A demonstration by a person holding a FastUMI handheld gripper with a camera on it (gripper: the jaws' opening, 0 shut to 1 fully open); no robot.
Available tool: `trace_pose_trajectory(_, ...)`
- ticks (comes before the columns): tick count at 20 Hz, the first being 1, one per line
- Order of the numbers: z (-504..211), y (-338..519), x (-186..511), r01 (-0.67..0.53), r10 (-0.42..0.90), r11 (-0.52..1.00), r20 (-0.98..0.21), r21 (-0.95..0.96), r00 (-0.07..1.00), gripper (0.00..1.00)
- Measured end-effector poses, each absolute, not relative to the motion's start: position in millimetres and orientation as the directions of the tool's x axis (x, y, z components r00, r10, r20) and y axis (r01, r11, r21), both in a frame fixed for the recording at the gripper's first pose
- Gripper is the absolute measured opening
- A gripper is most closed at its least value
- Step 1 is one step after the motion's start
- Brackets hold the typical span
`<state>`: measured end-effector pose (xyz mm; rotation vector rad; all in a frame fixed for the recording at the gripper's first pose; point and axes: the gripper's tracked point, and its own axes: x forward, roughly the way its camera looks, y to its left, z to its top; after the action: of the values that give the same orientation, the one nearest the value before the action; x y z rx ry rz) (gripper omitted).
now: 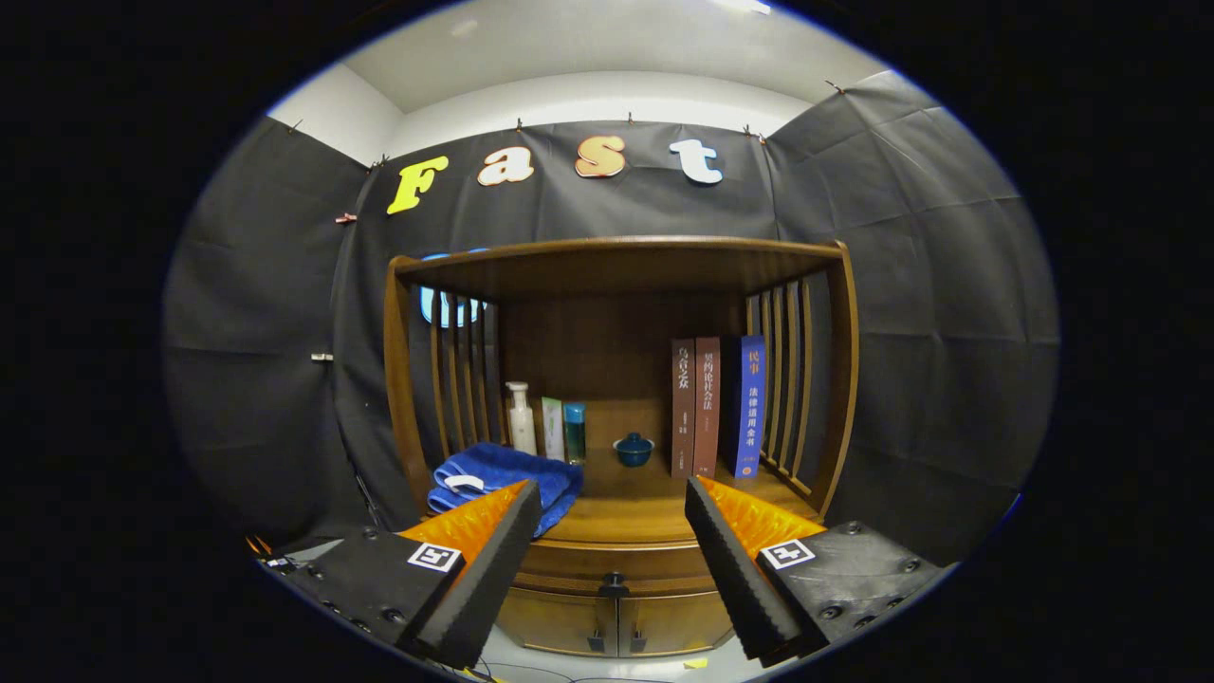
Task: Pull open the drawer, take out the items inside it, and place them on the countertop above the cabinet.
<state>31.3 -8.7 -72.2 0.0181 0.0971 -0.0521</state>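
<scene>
Our gripper (612, 545) hangs at lower centre, jaws wide apart, holding nothing. Between them: closed brown wooden drawer (615, 560) with small dark knob (614, 581), under the bench (635, 507). We judge it stiff, light; pinch the knob, likely slippery.

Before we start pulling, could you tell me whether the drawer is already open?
No, the drawer sits flush, its knob between the open gripper's fingers.

Booth wall (910, 285): black cloth, creased, pinned along its top edge. Upper wall (588, 95) and ceiling (569, 47): white, one bright light patch. Wooden shelf unit (616, 261): flat top, slatted sides, solid back panel. Floor (607, 664): pale.
</scene>
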Motion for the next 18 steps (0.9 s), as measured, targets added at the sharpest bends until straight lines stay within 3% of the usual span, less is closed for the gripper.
trace_pose_trajectory(18, -282, -11, 101, 0.067, -0.047, 0.997, -0.382, 0.040, 0.923, 0.99)
